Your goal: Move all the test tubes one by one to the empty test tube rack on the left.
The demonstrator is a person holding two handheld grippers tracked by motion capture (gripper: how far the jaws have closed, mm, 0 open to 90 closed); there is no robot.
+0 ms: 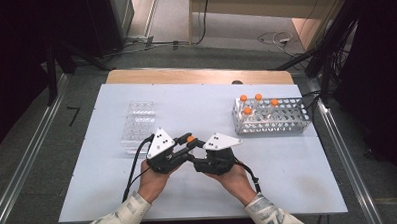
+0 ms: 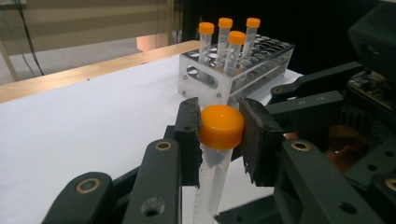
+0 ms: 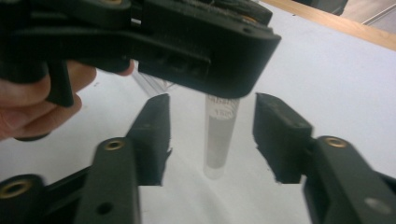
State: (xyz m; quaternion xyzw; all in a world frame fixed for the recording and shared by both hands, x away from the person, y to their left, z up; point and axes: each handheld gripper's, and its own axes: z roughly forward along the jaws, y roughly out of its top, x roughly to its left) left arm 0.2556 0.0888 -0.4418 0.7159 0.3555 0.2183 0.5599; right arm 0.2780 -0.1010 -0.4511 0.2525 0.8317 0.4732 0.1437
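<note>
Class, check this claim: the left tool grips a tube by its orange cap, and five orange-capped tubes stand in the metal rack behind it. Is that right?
Not quite. The left tool does grip the tube by its orange cap, but four orange-capped tubes, not five, stand in the metal rack, as the left gripper view shows.

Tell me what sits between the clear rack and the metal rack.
Bare white table lies between the clear rack and the metal rack, as the high view shows.
</note>
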